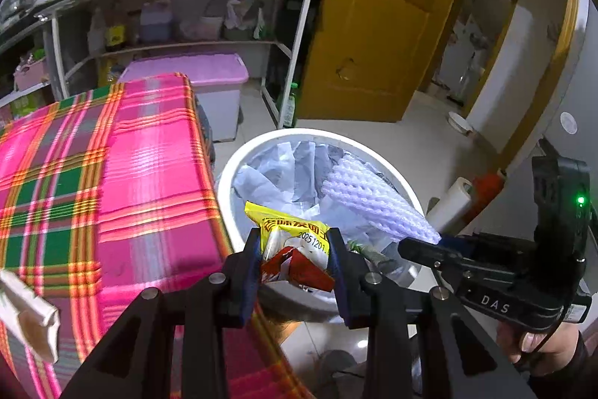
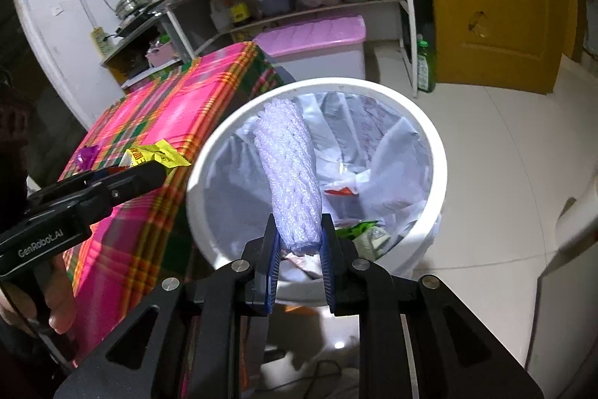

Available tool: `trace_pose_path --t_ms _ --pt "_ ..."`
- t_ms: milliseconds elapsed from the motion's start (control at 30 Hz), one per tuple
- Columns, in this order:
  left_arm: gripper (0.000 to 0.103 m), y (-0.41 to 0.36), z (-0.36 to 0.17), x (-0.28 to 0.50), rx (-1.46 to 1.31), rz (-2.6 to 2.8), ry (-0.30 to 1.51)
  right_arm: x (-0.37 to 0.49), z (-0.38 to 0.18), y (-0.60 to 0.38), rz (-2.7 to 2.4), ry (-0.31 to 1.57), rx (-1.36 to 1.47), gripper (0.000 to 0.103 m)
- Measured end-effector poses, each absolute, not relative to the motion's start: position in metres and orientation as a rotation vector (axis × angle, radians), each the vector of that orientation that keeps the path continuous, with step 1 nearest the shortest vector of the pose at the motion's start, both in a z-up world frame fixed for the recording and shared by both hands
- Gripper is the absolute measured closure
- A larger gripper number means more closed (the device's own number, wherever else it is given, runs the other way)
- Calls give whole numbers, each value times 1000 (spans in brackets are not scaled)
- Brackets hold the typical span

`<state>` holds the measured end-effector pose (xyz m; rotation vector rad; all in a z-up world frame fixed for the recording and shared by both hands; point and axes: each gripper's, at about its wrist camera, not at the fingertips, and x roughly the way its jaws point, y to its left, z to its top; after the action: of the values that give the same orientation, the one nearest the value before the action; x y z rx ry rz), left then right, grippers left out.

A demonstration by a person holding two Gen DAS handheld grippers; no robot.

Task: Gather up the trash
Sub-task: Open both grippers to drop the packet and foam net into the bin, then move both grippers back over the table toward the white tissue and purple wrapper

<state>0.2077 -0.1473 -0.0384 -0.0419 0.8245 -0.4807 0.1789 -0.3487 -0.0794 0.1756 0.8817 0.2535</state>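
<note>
My left gripper (image 1: 295, 249) is shut on a crumpled yellow and red snack wrapper (image 1: 291, 242), held at the near rim of the white trash bin (image 1: 224, 182). My right gripper (image 2: 299, 242) is shut on a pale lilac foam net sleeve (image 2: 287, 167), which sticks out over the open bin (image 2: 433, 137). The bin is lined with a clear bag and holds several scraps. From the left wrist view the right gripper (image 1: 418, 245) and the foam net sleeve (image 1: 373, 197) show at the right. In the right wrist view the left gripper (image 2: 149, 171) and its wrapper (image 2: 157, 156) appear at the left.
A table with a pink plaid cloth (image 1: 112, 174) stands left of the bin; a white folded paper piece (image 1: 30, 316) lies on its near corner and a purple scrap (image 2: 86, 154) on its surface. Behind are a metal shelf rack (image 1: 179, 6), a pink-lidded box (image 1: 209, 73) and a yellow door (image 1: 381, 25).
</note>
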Motion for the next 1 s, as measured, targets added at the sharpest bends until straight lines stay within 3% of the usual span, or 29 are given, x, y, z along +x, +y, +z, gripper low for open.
trace_pose_path --t_ms 233,367,1000 --pt "69 -159 -52 226 -41 -499 865 191 -88 -351 229 906 172 76" --pt "64 -160 -56 230 -46 -500 875 188 -87 -351 226 900 167 62" --pt "63 -117 -16 179 -109 -468 783 149 -35 -320 296 779 108 62"
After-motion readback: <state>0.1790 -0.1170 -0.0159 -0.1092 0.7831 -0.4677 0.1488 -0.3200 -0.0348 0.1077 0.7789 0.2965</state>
